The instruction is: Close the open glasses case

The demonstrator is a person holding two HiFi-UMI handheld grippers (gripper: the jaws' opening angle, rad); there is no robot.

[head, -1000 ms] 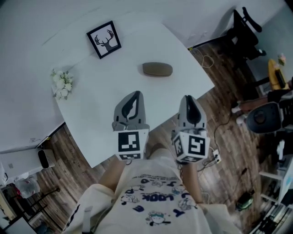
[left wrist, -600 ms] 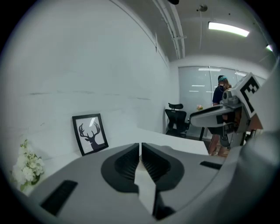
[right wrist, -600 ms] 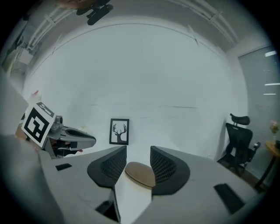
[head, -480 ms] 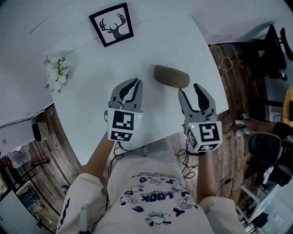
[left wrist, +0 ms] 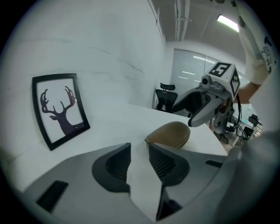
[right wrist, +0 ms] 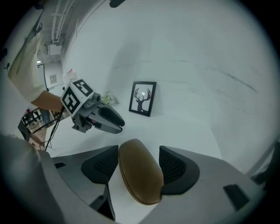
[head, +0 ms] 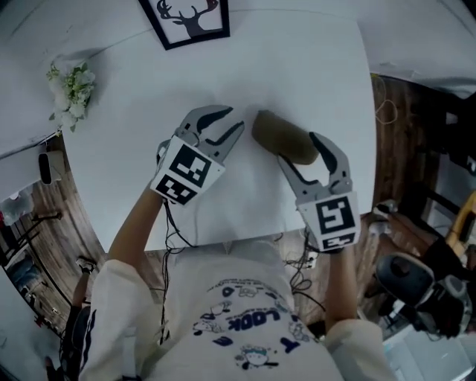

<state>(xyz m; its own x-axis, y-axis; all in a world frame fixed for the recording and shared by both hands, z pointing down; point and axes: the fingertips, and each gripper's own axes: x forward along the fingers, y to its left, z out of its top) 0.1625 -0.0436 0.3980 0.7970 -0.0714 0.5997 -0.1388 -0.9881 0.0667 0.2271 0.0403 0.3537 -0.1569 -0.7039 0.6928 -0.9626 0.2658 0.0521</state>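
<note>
A brown oval glasses case [head: 281, 136] lies on the white table [head: 320, 67] with its lid down on its base. My right gripper [head: 299, 149] reaches over the case's near end; its jaws are opening and the case [right wrist: 139, 175] sits between them, the pads not pressing. My left gripper [head: 227, 123] hovers just left of the case with its jaws opening and nothing between them. In the left gripper view the case [left wrist: 169, 134] lies just beyond my left gripper [left wrist: 139, 148], with the right gripper [left wrist: 201, 107] above it.
A black-framed deer picture [head: 190, 18] leans at the table's back, and a small white flower bunch [head: 71, 85] stands at the left. The table's right edge runs close to the case, with wooden floor and cables beyond. An office chair [left wrist: 166, 94] stands further off.
Both grippers came forward and down from the table's near edge to the case, and both went from shut to open. The right one now straddles the case's end.
</note>
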